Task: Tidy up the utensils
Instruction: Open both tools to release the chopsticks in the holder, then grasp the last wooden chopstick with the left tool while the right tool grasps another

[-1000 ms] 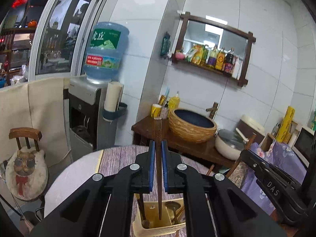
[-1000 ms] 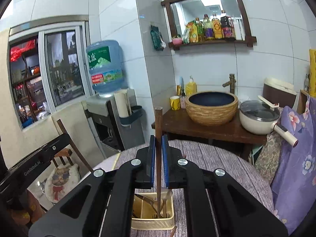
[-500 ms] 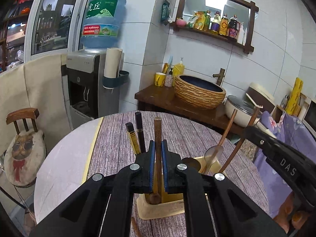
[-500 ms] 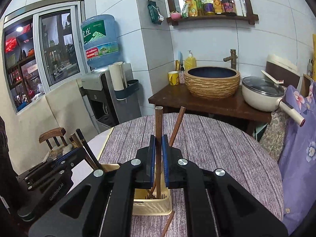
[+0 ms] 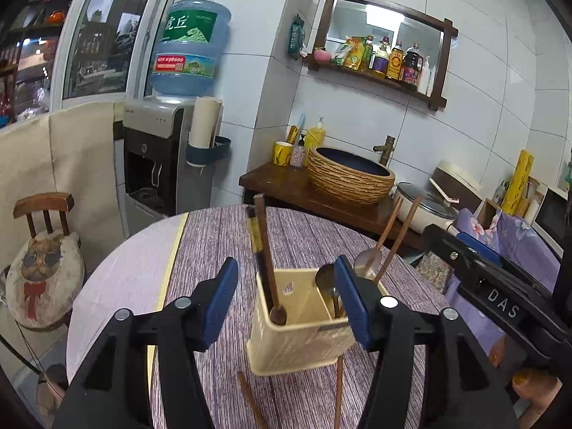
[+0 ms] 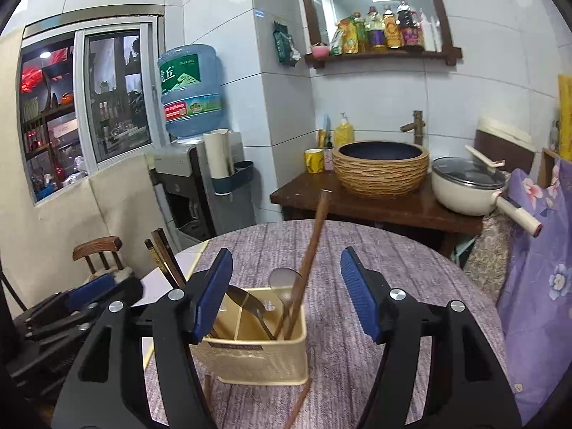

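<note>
Both grippers hang with fingers spread wide, holding nothing. The left gripper [image 5: 286,296] and the right gripper [image 6: 286,293] each frame the cream utensil holder [image 6: 257,357], which stands on the purple cloth near the bench's middle. Wooden spoons [image 5: 266,250] and metal spoons [image 6: 282,282] lean inside; loose chopsticks [image 5: 338,389] lie beside its base.

The big blue water bottle [image 5: 188,48] on the dispenser carries a green label printed 虎丘, and in the right wrist view that label also reads TIGER HILL. The black right gripper [image 5: 500,307], seen from the left wrist camera, bears the white letters DAS.
</note>
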A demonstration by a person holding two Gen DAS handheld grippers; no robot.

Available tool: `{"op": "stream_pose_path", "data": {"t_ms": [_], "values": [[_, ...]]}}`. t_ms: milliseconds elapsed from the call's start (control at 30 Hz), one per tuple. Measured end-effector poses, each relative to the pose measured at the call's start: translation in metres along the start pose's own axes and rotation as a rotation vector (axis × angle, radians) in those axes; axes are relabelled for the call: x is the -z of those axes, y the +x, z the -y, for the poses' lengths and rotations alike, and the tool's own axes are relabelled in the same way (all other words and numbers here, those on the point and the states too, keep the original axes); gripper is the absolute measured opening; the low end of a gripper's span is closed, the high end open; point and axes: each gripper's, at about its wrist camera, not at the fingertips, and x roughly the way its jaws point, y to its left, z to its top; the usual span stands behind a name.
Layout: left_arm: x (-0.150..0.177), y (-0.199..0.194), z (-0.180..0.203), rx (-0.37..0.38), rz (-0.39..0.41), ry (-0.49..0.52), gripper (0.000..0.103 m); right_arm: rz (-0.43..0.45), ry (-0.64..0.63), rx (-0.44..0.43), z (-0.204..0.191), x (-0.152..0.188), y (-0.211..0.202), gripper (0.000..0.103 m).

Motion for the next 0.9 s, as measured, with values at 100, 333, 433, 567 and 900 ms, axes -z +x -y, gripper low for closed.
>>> {"op": "stream_pose_path", "data": {"t_ms": [100, 333, 433, 567, 900], "values": [[0.012, -0.011, -0.012, -0.018, -0.001, -0.034, 0.07, 0.01, 0.0, 0.031, 0.003, 0.008, -0.015, 0.063], [0.052, -0.009, -0.037, -0.084, -0.105, -0.064, 0.075, -0.127, 0.045, 0.089, 0.016, 0.055, -0.025, 0.063], [0.077, -0.002, -0.047, -0.1, -0.172, -0.083, 0.075, -0.206, 0.041, 0.104, 0.018, 0.081, -0.019, 0.063], [0.105, 0.008, -0.053, -0.104, -0.25, -0.096, 0.073, -0.323, 0.078, 0.098, 0.022, 0.122, -0.006, 0.059], [0.142, 0.018, -0.061, -0.123, -0.333, -0.119, 0.069, -0.502, 0.1, 0.114, 0.011, 0.178, 0.043, 0.042]]}}
